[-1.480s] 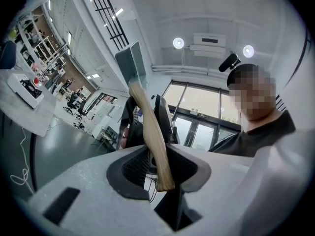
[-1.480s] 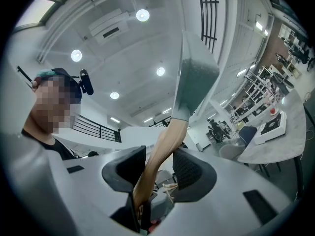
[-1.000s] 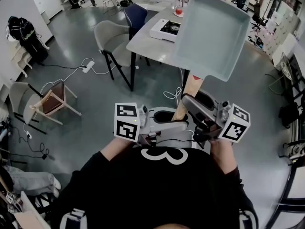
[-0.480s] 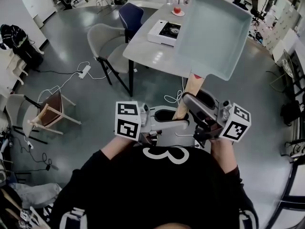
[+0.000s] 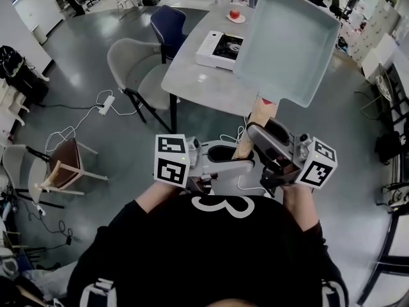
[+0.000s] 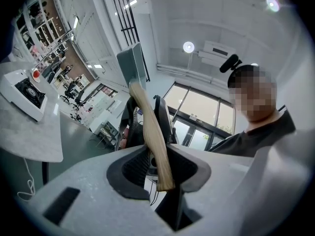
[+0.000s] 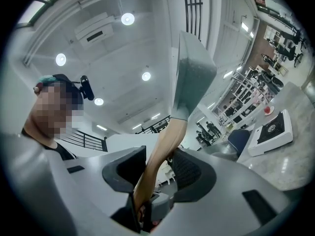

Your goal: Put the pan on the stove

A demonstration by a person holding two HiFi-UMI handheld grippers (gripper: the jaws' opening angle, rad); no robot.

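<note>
1. While the pan (image 5: 287, 40) hangs in the air at the upper right of the head view, resting on nothing, I judge the carry under way and the placing not yet done.
2. Its long axis runs from the wooden handle (image 5: 251, 128) at lower centre up to the rectangular body at upper right. The handle points back toward me, and the hollow side tips up to face the camera.
3. Both my grippers clamp that handle. The left gripper (image 5: 238, 164) has its jaws narrow on the butt end, and the right gripper (image 5: 257, 139) has its jaws closed on the shaft slightly nearer the body.
4. At upper centre, the stove (image 5: 220, 45) sits on the pale table (image 5: 198, 85), left of the pan in the picture and apart from it.
5. By my reckoning, what is left is bringing the pan across to the stove, levelling it, setting it on the burner and letting go.
</note>
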